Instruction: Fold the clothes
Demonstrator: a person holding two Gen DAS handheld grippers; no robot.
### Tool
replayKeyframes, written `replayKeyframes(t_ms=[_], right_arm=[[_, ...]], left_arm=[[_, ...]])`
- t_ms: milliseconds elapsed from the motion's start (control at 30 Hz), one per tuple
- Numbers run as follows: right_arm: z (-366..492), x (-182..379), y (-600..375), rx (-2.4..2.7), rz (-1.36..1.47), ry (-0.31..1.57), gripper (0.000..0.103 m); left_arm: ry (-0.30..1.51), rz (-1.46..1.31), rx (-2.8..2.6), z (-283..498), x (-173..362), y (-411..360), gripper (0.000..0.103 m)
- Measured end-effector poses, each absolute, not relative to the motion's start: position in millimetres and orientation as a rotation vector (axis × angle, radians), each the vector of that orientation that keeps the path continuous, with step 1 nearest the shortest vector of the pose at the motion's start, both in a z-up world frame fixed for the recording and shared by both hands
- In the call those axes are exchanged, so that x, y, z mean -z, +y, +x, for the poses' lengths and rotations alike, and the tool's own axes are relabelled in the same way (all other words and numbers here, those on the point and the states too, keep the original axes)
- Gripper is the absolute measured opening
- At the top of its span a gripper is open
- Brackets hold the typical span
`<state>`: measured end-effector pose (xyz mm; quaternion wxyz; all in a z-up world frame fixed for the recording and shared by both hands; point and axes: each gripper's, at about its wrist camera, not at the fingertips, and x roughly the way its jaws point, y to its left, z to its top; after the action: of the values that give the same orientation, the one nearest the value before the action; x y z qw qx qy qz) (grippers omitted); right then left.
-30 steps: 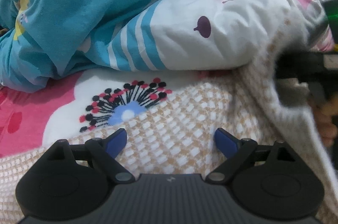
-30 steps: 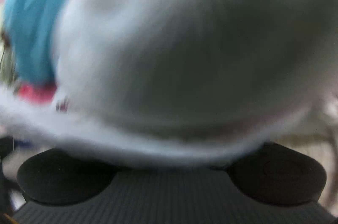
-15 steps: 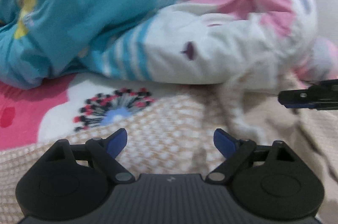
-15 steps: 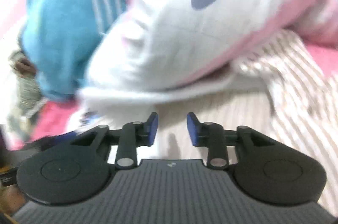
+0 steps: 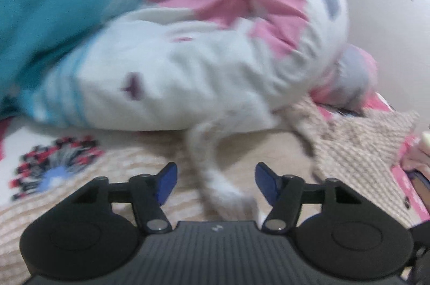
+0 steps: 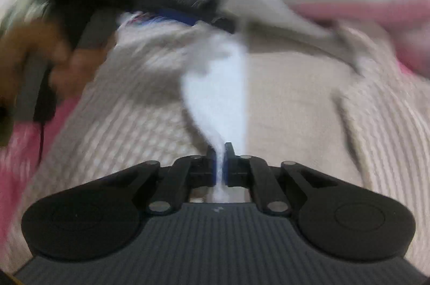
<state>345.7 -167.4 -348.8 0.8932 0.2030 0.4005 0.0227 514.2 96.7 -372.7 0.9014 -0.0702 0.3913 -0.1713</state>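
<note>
A beige knitted sweater (image 5: 357, 150) with a white checked pattern lies spread on the bed, blurred by motion. My left gripper (image 5: 215, 181) hovers open just above it, and a white strip of the sweater (image 5: 215, 177) runs between its blue pads without being pinched. In the right wrist view the same sweater (image 6: 295, 102) fills the middle. My right gripper (image 6: 221, 158) is shut on a white fold of the sweater (image 6: 217, 86), which stretches away from the jaws. The left gripper (image 6: 182, 5) shows as a dark blur at the upper left.
A bulky quilt (image 5: 188, 48) in teal, white and pink lies heaped right behind the sweater. The pink and white bedsheet (image 5: 40, 166) with a flower print shows at the left. A hand (image 6: 67, 64) blurs at the right view's left edge. A white wall (image 5: 389, 3) stands at the far right.
My right gripper has shut on the white fold of the sweater and pulled it taut. The left gripper swung right over the sweater and stayed open.
</note>
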Motion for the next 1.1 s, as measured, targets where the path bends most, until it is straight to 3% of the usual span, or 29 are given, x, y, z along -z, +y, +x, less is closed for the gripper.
replayKeyframes(t_ms=[200,367,467,633,667,900,1100], right_arm=[[308,363,-201,0.157,0.646,0.793,0.003],[305,436,-236,0.256,1.048,0.768,0.004],[293,447,-253,0.25,1.287,0.716,0.01],[274,394,-253,0.323,1.083,0.691,0.045],[272,380,-254,0.336,1.024,0.675,0.048],[309,326,-259,0.25,0.82,0.6,0.048],[434,321,-258,0.076,0.559,0.601,0.041]], left_arm=[[0.796,-0.102,0.459,522,384,44,0.062],[0.838,-0.103,0.477,520,389,37,0.067],[0.849,-0.101,0.476,509,380,52,0.073],[0.868,-0.139,0.398,489,353,99,0.075],[0.87,-0.15,0.369,485,347,111,0.076],[0.858,-0.154,0.186,474,328,158,0.075],[0.855,-0.21,0.151,529,350,143,0.068]])
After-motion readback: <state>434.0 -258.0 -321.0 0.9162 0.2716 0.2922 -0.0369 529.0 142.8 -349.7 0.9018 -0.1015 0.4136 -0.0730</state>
